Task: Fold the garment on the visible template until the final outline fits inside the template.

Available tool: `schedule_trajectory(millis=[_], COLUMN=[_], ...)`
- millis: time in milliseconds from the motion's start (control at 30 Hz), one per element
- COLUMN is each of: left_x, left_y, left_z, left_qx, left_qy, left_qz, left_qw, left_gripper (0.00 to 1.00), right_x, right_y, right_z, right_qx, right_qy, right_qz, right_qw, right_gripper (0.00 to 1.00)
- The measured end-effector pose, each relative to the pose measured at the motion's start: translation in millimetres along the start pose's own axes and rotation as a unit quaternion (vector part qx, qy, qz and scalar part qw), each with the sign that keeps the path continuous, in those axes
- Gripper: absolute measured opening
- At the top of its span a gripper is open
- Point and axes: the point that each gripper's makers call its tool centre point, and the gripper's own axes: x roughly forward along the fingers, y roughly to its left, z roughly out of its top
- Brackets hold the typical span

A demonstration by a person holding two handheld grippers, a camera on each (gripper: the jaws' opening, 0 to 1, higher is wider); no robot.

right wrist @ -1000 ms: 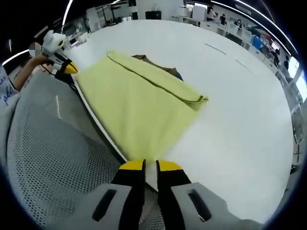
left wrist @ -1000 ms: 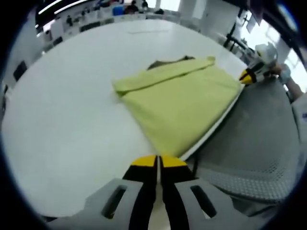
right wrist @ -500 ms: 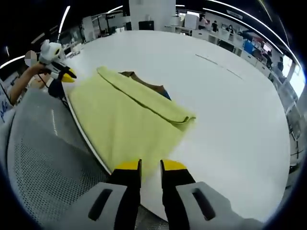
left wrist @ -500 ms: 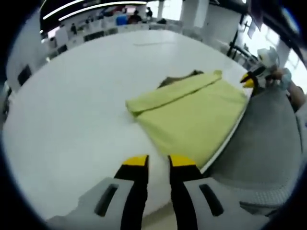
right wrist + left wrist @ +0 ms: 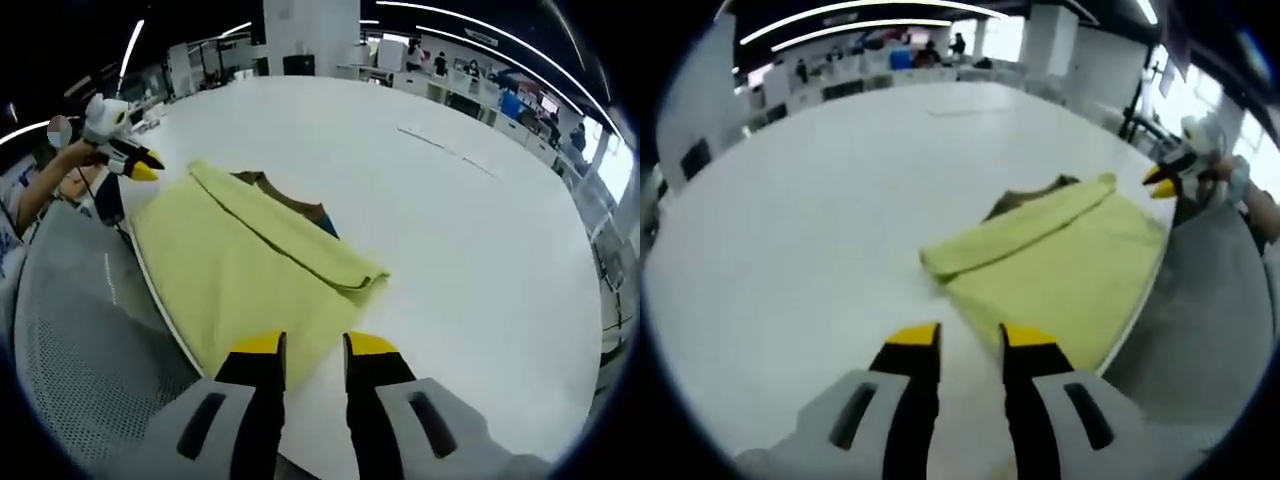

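The left gripper [image 5: 970,338] and the right gripper [image 5: 314,346] hang with jaws narrowly parted, holding nothing. Beyond them a folded yellow-green cloth garment [image 5: 1055,265] [image 5: 245,265] lies flat at the white desk's [image 5: 810,220] [image 5: 470,240] edge, over something brown, perhaps the template [image 5: 290,203].

Open-plan office or lab hall: long ceiling light strips [image 5: 855,10], rows of distant desks [image 5: 470,95], broad white surface [image 5: 810,200].
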Motion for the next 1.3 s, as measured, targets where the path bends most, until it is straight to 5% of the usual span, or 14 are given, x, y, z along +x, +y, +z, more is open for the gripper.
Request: schedule_trajectory(millis=[467, 733, 1300], left_x=[12.5, 24.3, 39.1], left_y=[12.7, 26.3, 32.1], left_z=[16.1, 23.3, 30.4], left_qx=[0.007, -0.026, -0.038], left_qy=[-0.014, -0.024, -0.025], left_qz=[0.009, 0.011, 0.012], left_qw=[0.9998, 0.9993, 0.9989], left_gripper=[0.23, 0.23, 0.17], right_x=[16.7, 26.9, 41.5], right_y=[-11.4, -26.7, -30.7], right_z=[10.6, 19.6, 16.0], right_qx=[-0.011, -0.01, 0.011], right_qy=[-0.001, 0.0, 0.008], right_qz=[-0.026, -0.034, -0.028], right_qw=[0.9996, 0.9994, 0.9995], right_gripper=[0.18, 0.17, 0.14])
